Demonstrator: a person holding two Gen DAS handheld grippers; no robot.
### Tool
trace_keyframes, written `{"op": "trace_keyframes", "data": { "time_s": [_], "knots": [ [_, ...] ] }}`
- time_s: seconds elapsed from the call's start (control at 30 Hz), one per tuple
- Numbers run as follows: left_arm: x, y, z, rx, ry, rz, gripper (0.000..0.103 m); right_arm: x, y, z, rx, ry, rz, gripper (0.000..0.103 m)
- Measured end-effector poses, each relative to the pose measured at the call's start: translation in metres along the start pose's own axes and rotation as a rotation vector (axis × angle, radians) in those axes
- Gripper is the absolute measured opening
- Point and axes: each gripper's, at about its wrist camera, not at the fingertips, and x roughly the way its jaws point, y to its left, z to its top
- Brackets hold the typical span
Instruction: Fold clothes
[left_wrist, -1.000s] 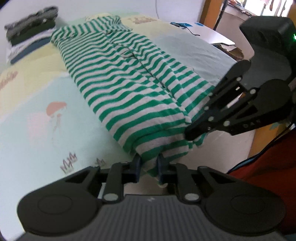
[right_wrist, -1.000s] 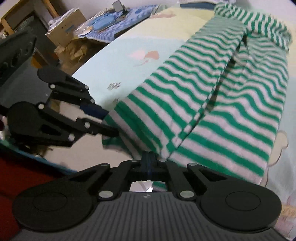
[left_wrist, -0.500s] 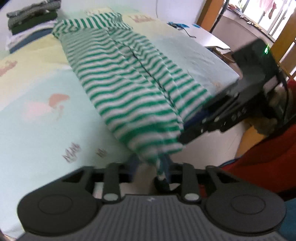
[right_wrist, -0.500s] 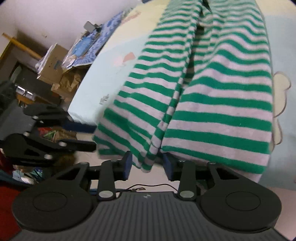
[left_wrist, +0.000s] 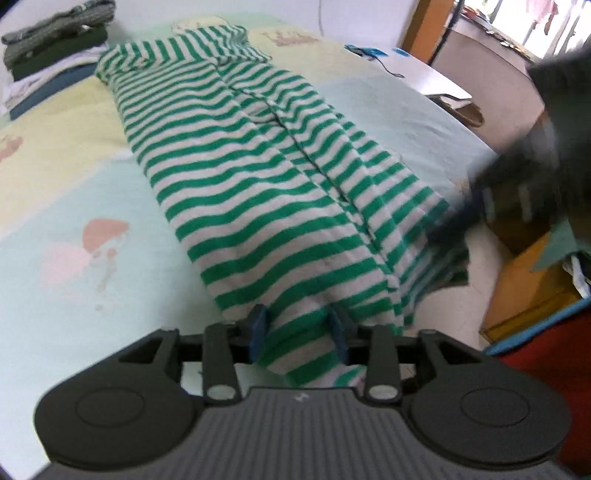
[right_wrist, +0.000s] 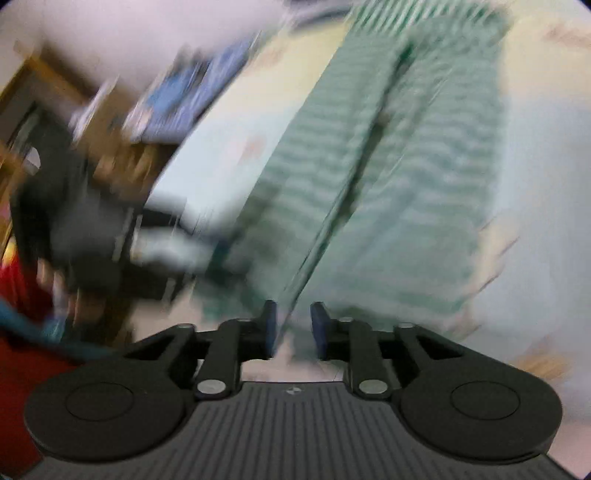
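A green-and-white striped garment (left_wrist: 258, 177) lies lengthwise on the bed, folded into a long strip, its near hem hanging over the bed edge. My left gripper (left_wrist: 299, 328) is open, its blue pads either side of the loose hem. My right gripper (right_wrist: 293, 326) is open at the hem's right corner; its view is heavily blurred, with the striped garment (right_wrist: 388, 177) ahead. The right gripper also shows, blurred, in the left wrist view (left_wrist: 517, 192) at the garment's right edge.
A pale cartoon-print bedsheet (left_wrist: 74, 221) covers the bed. A stack of folded clothes (left_wrist: 48, 77) sits at the far left corner. A white table (left_wrist: 417, 70) stands beyond the bed. A wooden box (left_wrist: 532, 295) sits on the floor at the right.
Both grippers have opened and let go of the hem, which now droops over the bed edge. The right gripper is moving fast, blurring its view.
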Motion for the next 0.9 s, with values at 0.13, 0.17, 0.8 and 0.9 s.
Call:
{"op": "trace_keyframes", "data": {
  "time_s": [0.13,0.17,0.8,0.9],
  "knots": [
    [0.002,-0.009,0.008,0.077,0.037,-0.020,0.056,0.007,-0.017,0.027,0.029,-0.118,-0.153,0.037],
    [0.002,-0.012,0.011,0.108,0.047,-0.018,0.055,0.013,-0.021,0.029,0.040,-0.123,-0.161,0.037],
    [0.041,0.026,0.073,0.047,-0.095,0.050,0.074,0.062,-0.053,0.100,0.023,-0.190,-0.379,0.039],
    [0.050,0.046,0.094,0.011,-0.128,0.108,0.072,0.063,-0.053,0.112,-0.039,-0.105,-0.407,0.039]
  ]
}}
